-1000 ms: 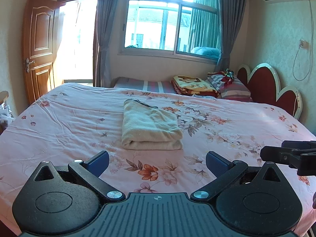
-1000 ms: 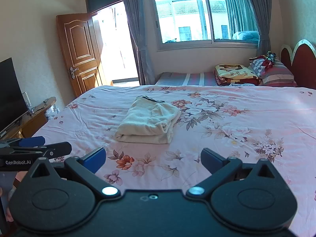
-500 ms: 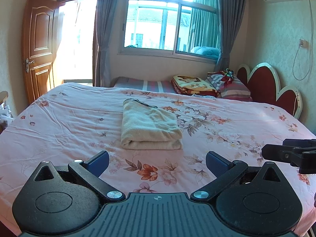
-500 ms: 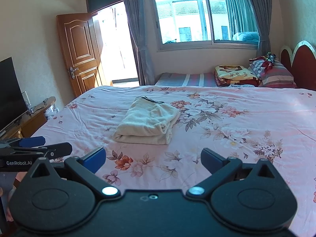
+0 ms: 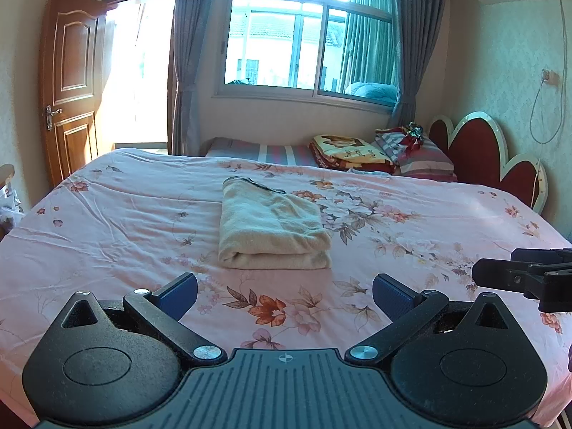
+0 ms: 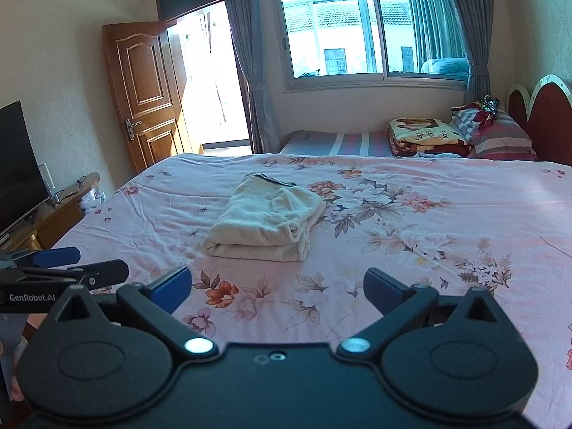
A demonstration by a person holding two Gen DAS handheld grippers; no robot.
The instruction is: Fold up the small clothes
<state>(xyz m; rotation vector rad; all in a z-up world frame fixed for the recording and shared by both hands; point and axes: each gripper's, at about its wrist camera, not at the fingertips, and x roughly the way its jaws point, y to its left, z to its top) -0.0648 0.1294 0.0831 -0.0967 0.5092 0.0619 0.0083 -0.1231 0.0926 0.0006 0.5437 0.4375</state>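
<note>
Barely anything has shifted over the last second: the cream-coloured fleecy garment (image 5: 271, 230), folded into a thick rectangle, lies in the same spot on the middle of the pink floral-print bed sheet (image 5: 107, 221), and both views have only drifted a touch. The left claw (image 5: 285, 291) hovers low over the near edge of the bed with its blue-padded jaws spread wide and nothing between them. The right claw (image 6: 277, 287) stands likewise released and empty, well apart from the garment (image 6: 266, 223). To my eye this stillness means the fold is finished and let go; no further piece of clothing shows on the bed.
</note>
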